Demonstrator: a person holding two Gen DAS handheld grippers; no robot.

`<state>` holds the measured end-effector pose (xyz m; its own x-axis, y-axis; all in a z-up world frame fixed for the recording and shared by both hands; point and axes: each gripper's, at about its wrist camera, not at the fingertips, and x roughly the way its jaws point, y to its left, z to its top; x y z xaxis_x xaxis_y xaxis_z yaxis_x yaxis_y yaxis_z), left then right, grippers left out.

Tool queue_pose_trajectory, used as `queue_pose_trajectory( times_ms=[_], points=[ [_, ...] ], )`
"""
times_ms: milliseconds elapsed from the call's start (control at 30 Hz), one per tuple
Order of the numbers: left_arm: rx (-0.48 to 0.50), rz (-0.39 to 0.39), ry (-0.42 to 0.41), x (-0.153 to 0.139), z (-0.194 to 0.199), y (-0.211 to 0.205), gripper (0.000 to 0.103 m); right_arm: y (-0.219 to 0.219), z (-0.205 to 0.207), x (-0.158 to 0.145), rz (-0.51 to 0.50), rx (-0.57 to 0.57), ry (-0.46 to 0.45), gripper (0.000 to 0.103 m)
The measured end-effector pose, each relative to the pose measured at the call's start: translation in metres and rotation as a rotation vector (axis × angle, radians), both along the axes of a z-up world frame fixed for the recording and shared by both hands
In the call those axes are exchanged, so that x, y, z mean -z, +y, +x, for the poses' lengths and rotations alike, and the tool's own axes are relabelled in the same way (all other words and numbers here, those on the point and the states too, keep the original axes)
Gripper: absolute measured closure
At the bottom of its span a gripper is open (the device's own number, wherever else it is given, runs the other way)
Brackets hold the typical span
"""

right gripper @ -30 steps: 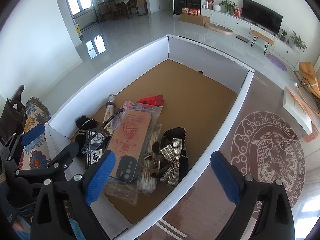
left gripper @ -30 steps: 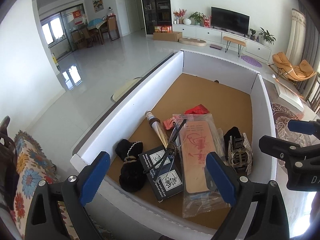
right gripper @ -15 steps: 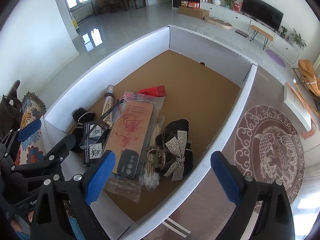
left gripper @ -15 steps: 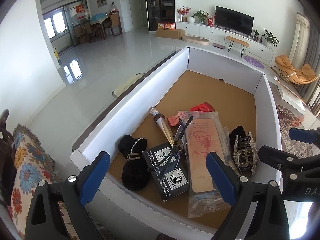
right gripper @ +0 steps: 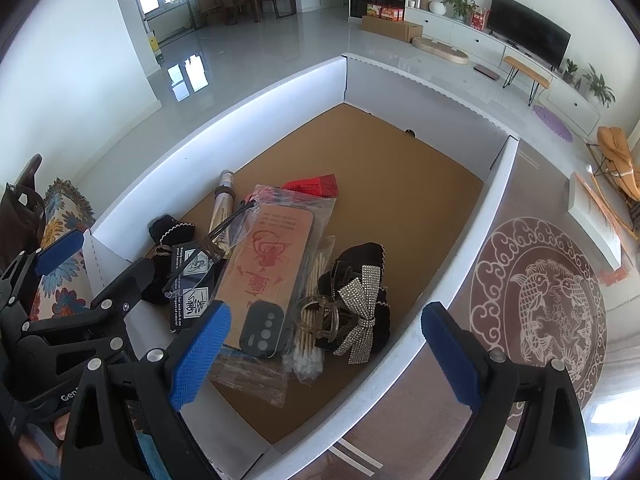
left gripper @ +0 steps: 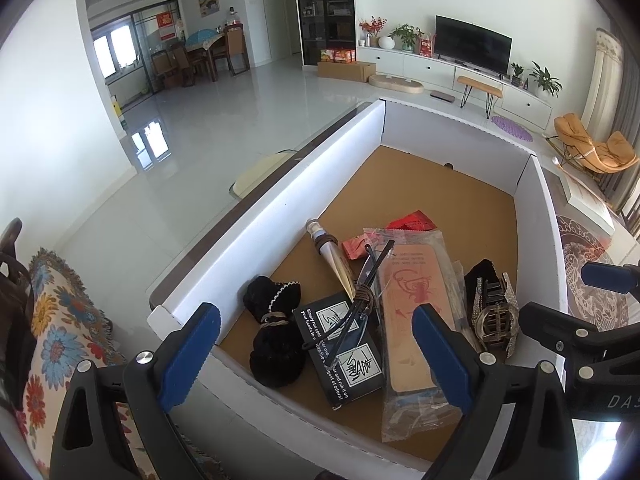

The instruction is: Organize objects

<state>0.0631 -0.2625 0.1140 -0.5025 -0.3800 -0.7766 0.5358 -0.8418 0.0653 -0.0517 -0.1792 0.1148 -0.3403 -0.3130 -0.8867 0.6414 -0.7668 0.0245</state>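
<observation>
A large white-walled box [left gripper: 260,216] with a brown cardboard floor holds a cluster at its near end. In it are a black pouch [left gripper: 276,336], a black labelled box [left gripper: 344,352] with glasses [left gripper: 360,296] lying across it, and a cone-shaped horn piece [left gripper: 332,260]. A bagged phone case [left gripper: 416,312], red packets [left gripper: 412,222] and a rhinestone bow clip [left gripper: 492,312] lie there too. My left gripper [left gripper: 316,356] hovers open over the near wall. My right gripper [right gripper: 324,356] is open above the phone case [right gripper: 268,272], cotton swabs [right gripper: 310,320] and bow clip [right gripper: 358,308]. Neither holds anything.
The far half of the box floor [right gripper: 380,168] is bare cardboard. A floral cushion [left gripper: 52,328] sits to the left of the box. A brown surface with a round fish pattern [right gripper: 536,304] lies to the right. Each gripper appears at the edge of the other's view.
Both views have drifted slightly, with the box sitting a little differently in frame. Both grippers stay open, and nothing in the box has moved.
</observation>
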Motion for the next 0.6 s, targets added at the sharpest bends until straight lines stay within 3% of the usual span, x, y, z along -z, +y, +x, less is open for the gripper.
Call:
queue_pose_trajectory(
  times_ms=[600],
  points=[
    [-0.009,0.013,0.002,-0.0024,-0.0002,-0.0048,0.005,-0.0019,0.001,0.0007,0.007,-0.003,-0.005,0.007]
  ],
)
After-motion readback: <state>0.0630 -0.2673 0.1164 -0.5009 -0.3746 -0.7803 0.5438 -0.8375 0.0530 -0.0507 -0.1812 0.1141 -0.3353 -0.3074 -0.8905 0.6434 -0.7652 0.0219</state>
